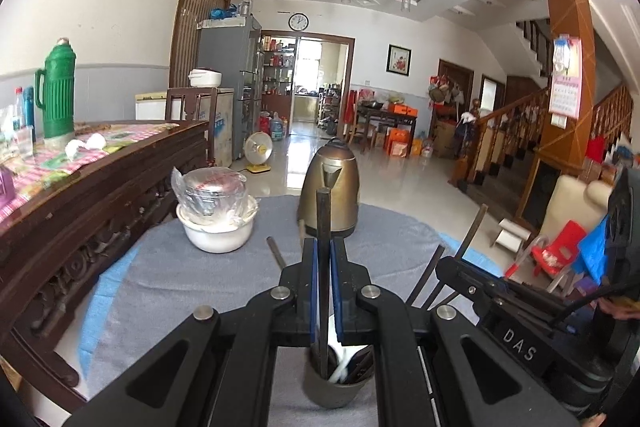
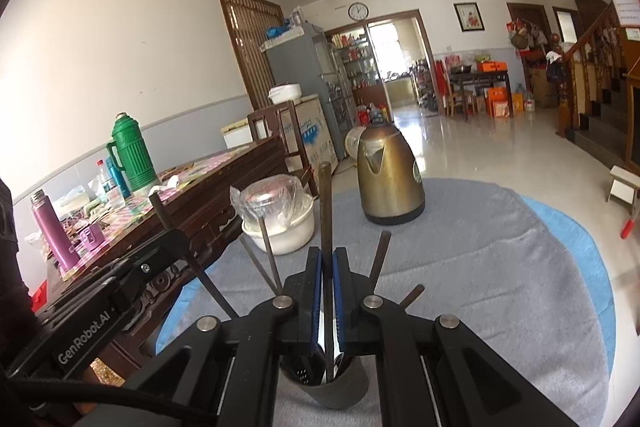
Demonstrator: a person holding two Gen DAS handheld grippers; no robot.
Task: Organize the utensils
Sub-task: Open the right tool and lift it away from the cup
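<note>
Left wrist view: both claws, left claw (image 1: 324, 255) and right claw (image 2: 327, 263), clamp upright chopsticks (image 1: 322, 223) over the cup (image 1: 334, 387) at 6 o'clock; an off-centre drop could tip it.

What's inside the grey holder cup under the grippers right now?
The grey holder cup holds several dark chopsticks leaning outward, plus a perforated utensil head. Each gripper is shut on one upright chopstick entering it. Its bottom is hidden by the wall and grippers.

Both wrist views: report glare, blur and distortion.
Left wrist view: fisheye bends the walls; the doorway is blown out; the floor glares; the kettle is sharp. Right wrist view: same curvature; the doorway overexposed; the cup sits shaded under the rig.
</note>
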